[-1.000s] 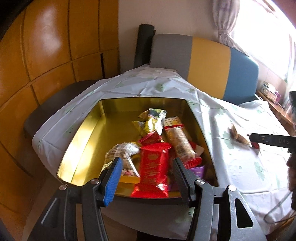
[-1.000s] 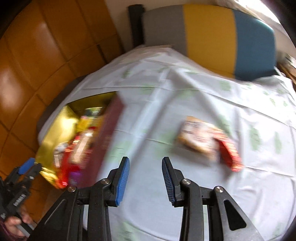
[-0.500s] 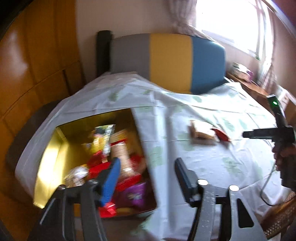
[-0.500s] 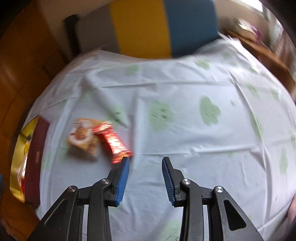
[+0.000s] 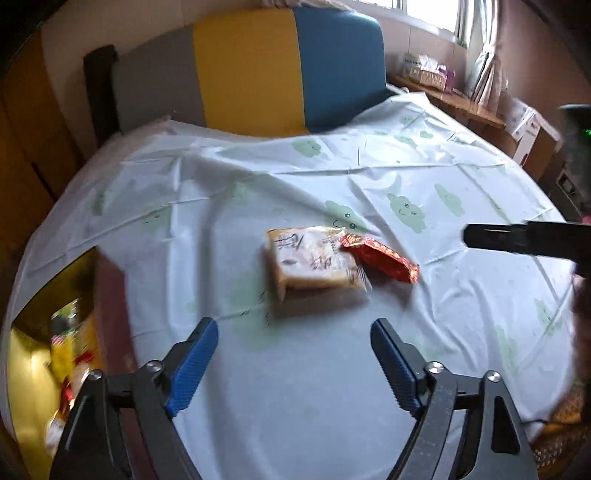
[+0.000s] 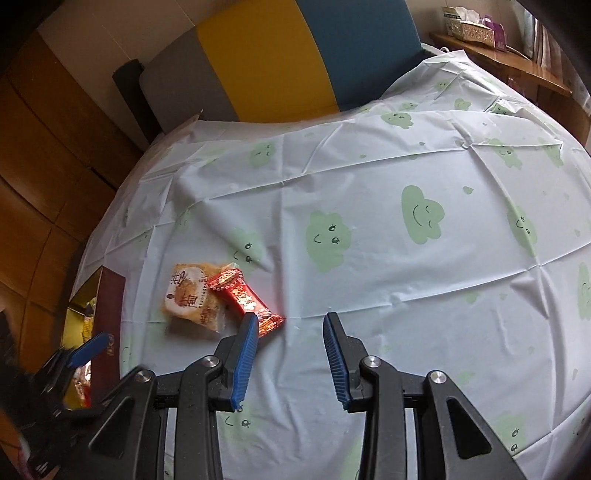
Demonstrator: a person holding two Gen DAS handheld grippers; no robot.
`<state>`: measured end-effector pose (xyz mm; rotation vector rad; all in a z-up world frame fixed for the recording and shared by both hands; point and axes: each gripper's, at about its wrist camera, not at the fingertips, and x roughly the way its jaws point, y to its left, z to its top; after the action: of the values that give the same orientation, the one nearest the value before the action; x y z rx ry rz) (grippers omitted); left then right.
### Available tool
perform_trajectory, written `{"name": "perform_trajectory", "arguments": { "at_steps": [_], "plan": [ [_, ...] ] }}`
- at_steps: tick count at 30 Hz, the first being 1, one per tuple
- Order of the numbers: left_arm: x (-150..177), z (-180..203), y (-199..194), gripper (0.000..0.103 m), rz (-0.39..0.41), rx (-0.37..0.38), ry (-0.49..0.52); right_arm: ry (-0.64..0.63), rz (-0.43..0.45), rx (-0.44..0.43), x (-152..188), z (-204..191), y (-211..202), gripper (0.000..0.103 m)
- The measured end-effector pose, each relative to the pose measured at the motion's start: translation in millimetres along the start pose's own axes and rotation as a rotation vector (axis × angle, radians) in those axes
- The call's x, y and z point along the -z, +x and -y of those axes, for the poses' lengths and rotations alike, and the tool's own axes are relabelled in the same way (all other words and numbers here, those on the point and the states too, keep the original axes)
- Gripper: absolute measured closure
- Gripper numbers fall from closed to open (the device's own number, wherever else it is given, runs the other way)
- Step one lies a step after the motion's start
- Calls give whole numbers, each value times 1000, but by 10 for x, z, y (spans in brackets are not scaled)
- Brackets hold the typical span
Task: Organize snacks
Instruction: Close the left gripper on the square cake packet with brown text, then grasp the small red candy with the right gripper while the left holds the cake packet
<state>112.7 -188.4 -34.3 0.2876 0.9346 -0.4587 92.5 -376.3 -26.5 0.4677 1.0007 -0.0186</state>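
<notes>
A tan pastry packet point(image 5: 314, 260) point(image 6: 192, 295) lies on the clouded tablecloth, and a red candy wrapper point(image 5: 380, 256) point(image 6: 243, 299) overlaps its right side. My left gripper point(image 5: 295, 347) hangs just in front of the packet, its jaws opening, nothing between them. My right gripper point(image 6: 290, 332) stands open and empty; its left fingertip point(image 6: 249, 328) sits just in front of the red wrapper's near end. A gold-lined box point(image 5: 40, 321) point(image 6: 107, 295) with several snacks stands at the table's left edge.
The white tablecloth point(image 6: 369, 206) with green clouds covers a round table. A grey, yellow and blue chair back point(image 5: 251, 66) stands behind it. Wooden panels fill the left. A shelf with boxes point(image 6: 476, 29) runs at the right.
My left gripper swung right from over the box to the two loose snacks, and its jaws widened; the red packet that was between them is gone. The right gripper swept right, then steadied beside the red wrapper.
</notes>
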Motion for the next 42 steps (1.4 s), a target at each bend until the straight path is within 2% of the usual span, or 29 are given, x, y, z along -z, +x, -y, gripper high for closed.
{"name": "perform_trajectory", "arguments": {
  "at_steps": [3,8,15,20,21,22,24,26,27,31,33,36,42],
  "plan": [
    [-135,65,229,16,-28,23,14,5,-1,-16,-17,10,-6,66],
    [-285,152,437,13,-30,42,39,23,4,-21,-45,39,-28,66],
    [-386,188,750,13,-67,12,95,34,4,-39,-47,42,-46,66],
    [-449,109,854,13,-72,28,69,25,-3,-39,-40,17,-32,66],
    [-465,99,882,14,-76,37,61,21,-4,-34,-39,13,-26,66],
    [-469,91,904,22,-80,61,52,21,-5,-32,-37,13,-20,66],
    [-460,80,900,29,-70,86,33,20,-8,-29,-30,17,-14,66],
    [-427,57,829,39,-52,100,24,15,-7,-19,-28,15,-6,66],
    [-411,38,793,40,-51,107,13,13,-8,-16,-27,12,1,66],
    [-226,22,550,41,-27,122,6,-4,-13,-5,-17,-18,27,66],
    [-89,22,441,41,-28,119,-1,-17,-17,5,-6,-31,42,66],
    [121,5,294,41,-36,155,-38,-30,-28,20,13,-42,70,66],
    [462,11,138,40,-55,150,-60,-58,-48,49,56,-76,124,66]
  ]
}}
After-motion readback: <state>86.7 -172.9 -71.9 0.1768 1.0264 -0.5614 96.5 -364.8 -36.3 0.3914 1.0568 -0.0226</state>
